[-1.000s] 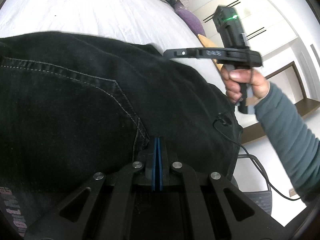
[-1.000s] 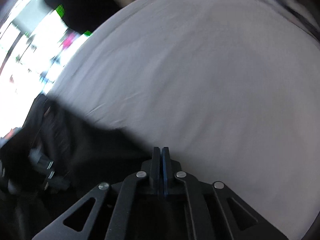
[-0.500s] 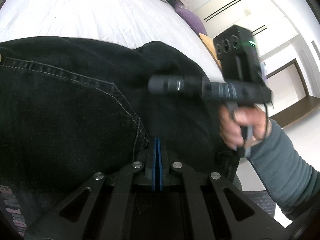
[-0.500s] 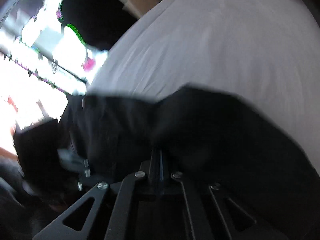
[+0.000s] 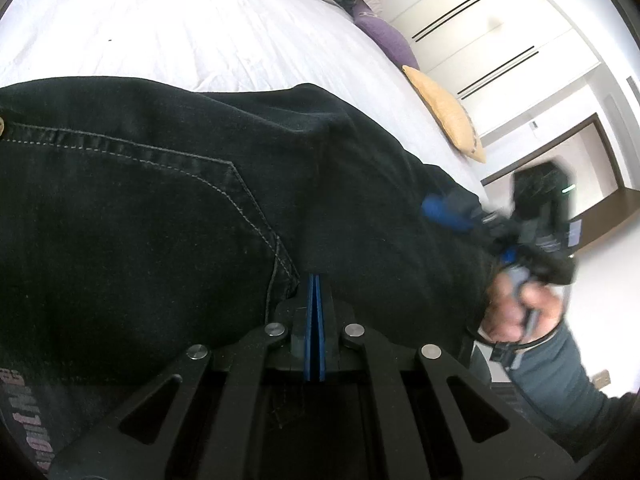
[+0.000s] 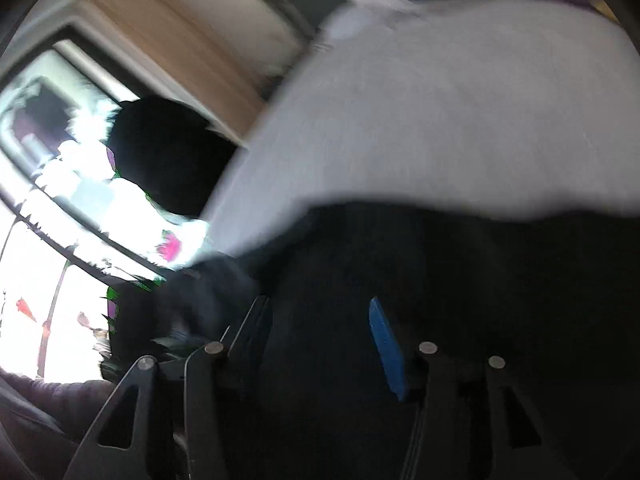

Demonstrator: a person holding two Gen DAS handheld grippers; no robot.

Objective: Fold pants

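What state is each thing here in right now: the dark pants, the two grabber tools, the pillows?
Black pants: lying on the white bed, partly folded.
Left gripper: shut, pinching the pants' fabric.
Right gripper: jaws opening, over the pants, gripping nothing.
Yellow pillow: lying at the bed's edge.
Purple pillow: lying on the bed.

pale printed lettering (image 5: 24, 420) is seen at the lower left edge of the left wrist view, on dark fabric beside the black pants (image 5: 160, 220); it is cut off by the frame and cannot be read with certainty. a small label on the right gripper (image 5: 452, 210) is blurred beyond reading. nothing legible is found in the right wrist view.
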